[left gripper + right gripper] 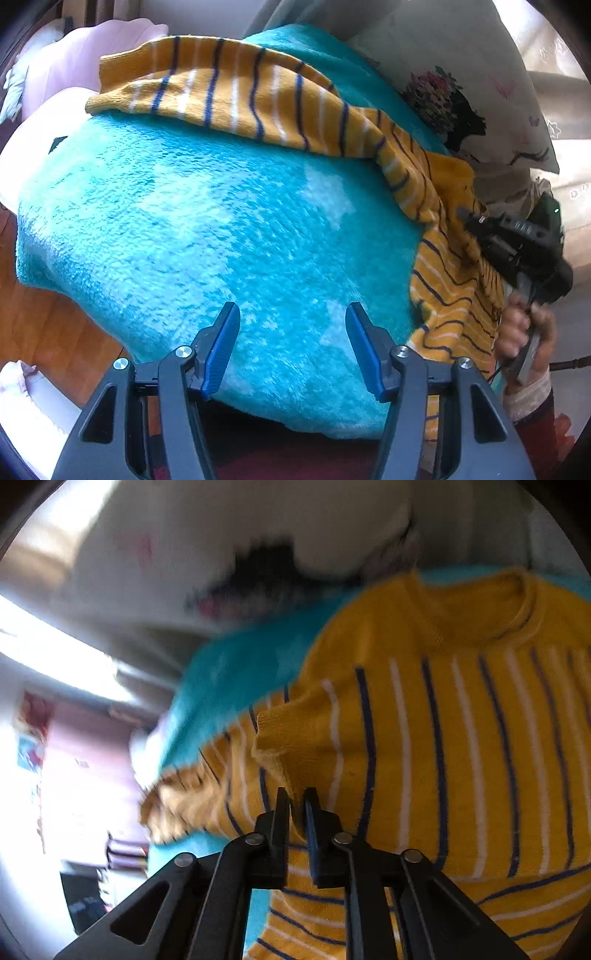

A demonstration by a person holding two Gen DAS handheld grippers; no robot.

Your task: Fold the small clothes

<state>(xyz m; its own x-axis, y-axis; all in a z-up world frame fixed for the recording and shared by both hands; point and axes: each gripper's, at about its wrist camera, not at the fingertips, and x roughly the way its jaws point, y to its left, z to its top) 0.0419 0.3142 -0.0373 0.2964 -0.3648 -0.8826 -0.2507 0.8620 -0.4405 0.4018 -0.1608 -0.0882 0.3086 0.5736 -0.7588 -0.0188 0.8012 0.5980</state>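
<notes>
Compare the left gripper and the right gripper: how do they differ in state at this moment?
The left gripper is open, its blue-padded fingers spread wide; the right gripper is shut, its fingers pinching a fold of the mustard-yellow knitted sweater with navy and white stripes. The left gripper holds nothing and hangs over the fluffy turquoise blanket; the right gripper is over the sweater itself. Both have the same black two-finger frame.
</notes>
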